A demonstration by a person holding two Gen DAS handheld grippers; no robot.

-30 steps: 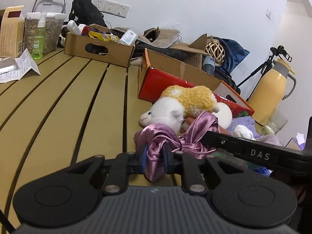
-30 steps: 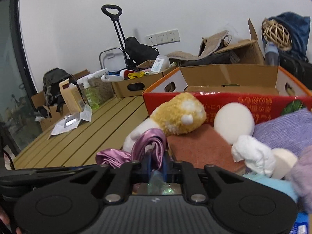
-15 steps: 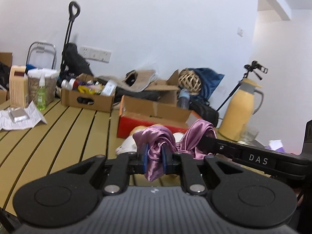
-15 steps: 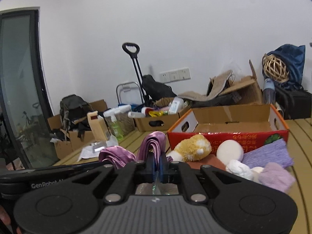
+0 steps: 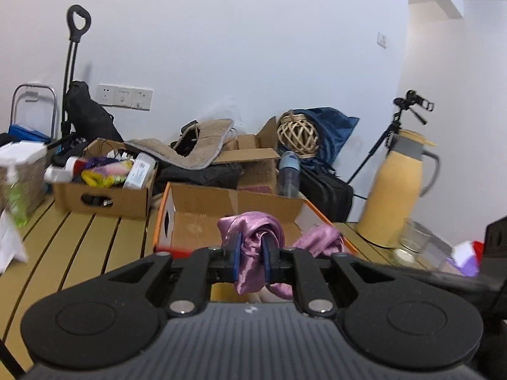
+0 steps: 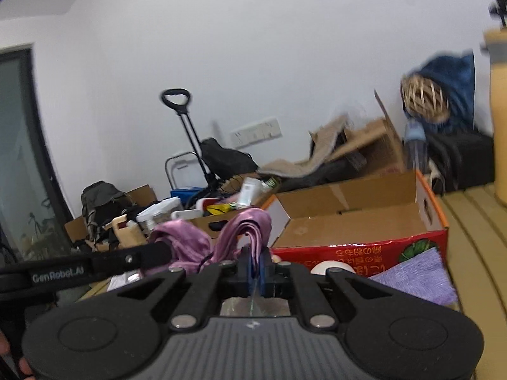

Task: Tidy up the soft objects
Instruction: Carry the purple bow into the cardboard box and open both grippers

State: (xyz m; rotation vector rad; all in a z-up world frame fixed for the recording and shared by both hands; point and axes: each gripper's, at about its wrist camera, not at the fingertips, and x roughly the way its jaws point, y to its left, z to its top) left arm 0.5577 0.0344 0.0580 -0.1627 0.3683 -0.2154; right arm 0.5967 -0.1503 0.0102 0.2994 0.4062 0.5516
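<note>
Gripping one purple satin cloth (image 5: 250,253), both tools hover before the red box (image 6: 358,221).

- The satin cloth (image 5: 253,237) is showing a glossy mauve-pink.
- The left gripper (image 5: 251,253) is wearing black, with blue pads (image 5: 237,255).
- The right gripper (image 6: 255,264) is showing the same black, with blue pads (image 6: 249,264).
- The open cardboard box (image 6: 364,221) is showing plain brown inside, an orange rim, and a red front with white lettering and a green melon print.
- The towel (image 6: 415,277) is showing lavender purple.
- The thermos jug (image 5: 399,186) is showing pale yellow with grey trim.
- The slatted table (image 5: 85,243) is showing tan with dark lines.
- The wicker ball (image 5: 297,134) is showing a beige lattice against a navy bag (image 5: 336,129).
</note>
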